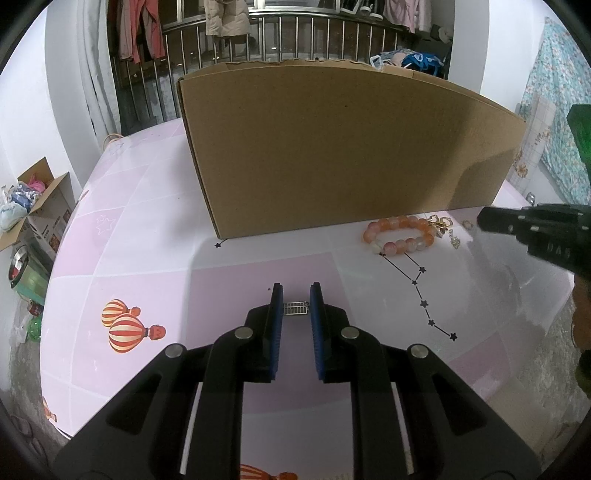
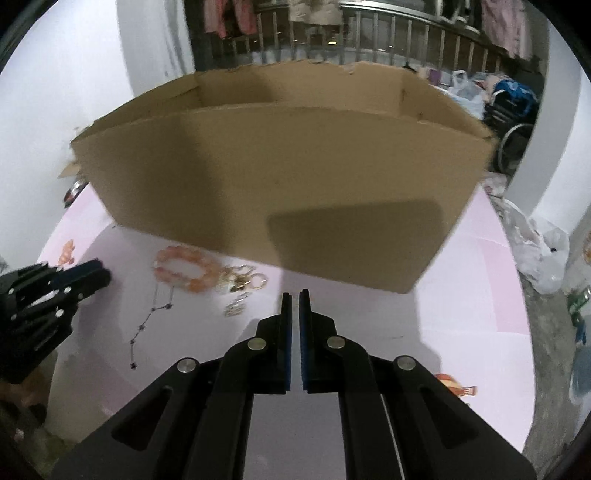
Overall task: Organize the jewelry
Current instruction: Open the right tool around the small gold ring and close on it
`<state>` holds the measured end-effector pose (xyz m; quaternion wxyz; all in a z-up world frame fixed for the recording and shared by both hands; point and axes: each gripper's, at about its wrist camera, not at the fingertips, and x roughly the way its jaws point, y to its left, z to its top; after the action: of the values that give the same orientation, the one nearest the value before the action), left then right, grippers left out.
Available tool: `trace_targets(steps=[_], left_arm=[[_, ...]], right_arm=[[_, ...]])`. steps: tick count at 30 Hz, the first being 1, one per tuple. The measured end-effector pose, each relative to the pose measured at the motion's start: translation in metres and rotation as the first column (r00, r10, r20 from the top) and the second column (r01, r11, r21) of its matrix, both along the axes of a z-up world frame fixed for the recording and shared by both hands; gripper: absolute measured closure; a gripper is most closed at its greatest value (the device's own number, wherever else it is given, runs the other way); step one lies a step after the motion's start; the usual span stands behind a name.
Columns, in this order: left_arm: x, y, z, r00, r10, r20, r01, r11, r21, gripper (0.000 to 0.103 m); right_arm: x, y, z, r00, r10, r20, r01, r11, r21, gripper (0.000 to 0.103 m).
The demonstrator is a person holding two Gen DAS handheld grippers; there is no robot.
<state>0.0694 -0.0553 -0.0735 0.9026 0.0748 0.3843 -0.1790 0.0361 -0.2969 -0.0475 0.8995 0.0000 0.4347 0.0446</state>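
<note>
A large cardboard box (image 1: 332, 147) stands on the pink table (image 1: 147, 229); in the right wrist view its open top (image 2: 258, 96) shows. My left gripper (image 1: 296, 295) is shut on a small silver ladder-like piece of jewelry (image 1: 296, 308) held just above the table. An orange bead bracelet (image 1: 399, 233) lies by the box's front right, with small gold pieces (image 1: 445, 225) beside it. My right gripper (image 2: 294, 295) is shut and empty, right of the bracelet (image 2: 186, 271) and gold pieces (image 2: 243, 282). The right gripper shows in the left view (image 1: 491, 221), the left gripper in the right view (image 2: 99, 275).
The table cloth has balloon prints (image 1: 125, 328) and a star line pattern (image 1: 424, 295). Boxes and bags (image 1: 33, 206) sit on the floor at left, plastic bags (image 2: 539, 258) at right. A railing with hung clothes (image 1: 258, 33) is behind.
</note>
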Motion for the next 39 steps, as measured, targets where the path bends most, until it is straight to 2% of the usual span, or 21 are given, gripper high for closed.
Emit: trace_targets(steps=[6,10,13,16,17,21,26,30,33,39], left_arm=[[0.0,0.0,0.0,1.0,0.0,0.001,0.0,1.0,0.0,0.09],[0.0,0.0,0.0,1.0,0.0,0.0,0.0,1.0,-0.001,0.09],[0.0,0.0,0.0,1.0,0.001,0.0,-0.001,1.0,-0.001,0.09],[0.0,0.0,0.0,1.0,0.001,0.0,-0.001,1.0,-0.003,0.09],[-0.001,0.0,0.0,1.0,0.001,0.0,-0.001,1.0,-0.002,0.09],[0.0,0.0,0.0,1.0,0.001,-0.001,-0.001,1.0,-0.003,0.09],[-0.001,0.0,0.0,1.0,0.001,-0.001,-0.001,1.0,-0.003,0.09],[-0.001,0.0,0.0,1.0,0.002,0.0,-0.002,1.0,-0.003,0.09],[0.0,0.001,0.0,1.0,0.001,0.0,-0.001,1.0,-0.004,0.09],[-0.001,0.0,0.0,1.0,-0.001,-0.001,0.001,1.0,-0.003,0.09]], right_arm=[[0.005,-0.016,-0.003,0.998,-0.063,-0.009,0.063,0.997,-0.033,0.098],[0.005,-0.027,-0.001,0.995,-0.096,-0.011,0.096,0.995,0.004,0.097],[0.001,-0.023,0.002,0.997,-0.071,-0.006,0.071,0.996,0.046,0.097],[-0.001,-0.011,0.0,1.0,-0.019,0.0,0.019,0.999,0.031,0.085],[-0.002,-0.005,-0.002,1.0,-0.001,-0.001,0.001,1.0,0.013,0.084],[0.006,-0.003,-0.007,1.0,-0.009,0.003,0.009,0.998,-0.062,0.082],[0.014,-0.02,-0.006,0.997,-0.073,-0.001,0.073,0.997,-0.041,0.082],[0.011,-0.025,-0.003,0.997,-0.083,0.008,0.083,0.997,-0.004,0.081],[0.009,-0.019,0.0,0.998,-0.061,0.022,0.06,0.998,0.032,0.078],[0.007,-0.001,-0.005,0.999,0.006,0.049,-0.005,1.0,-0.018,0.075]])
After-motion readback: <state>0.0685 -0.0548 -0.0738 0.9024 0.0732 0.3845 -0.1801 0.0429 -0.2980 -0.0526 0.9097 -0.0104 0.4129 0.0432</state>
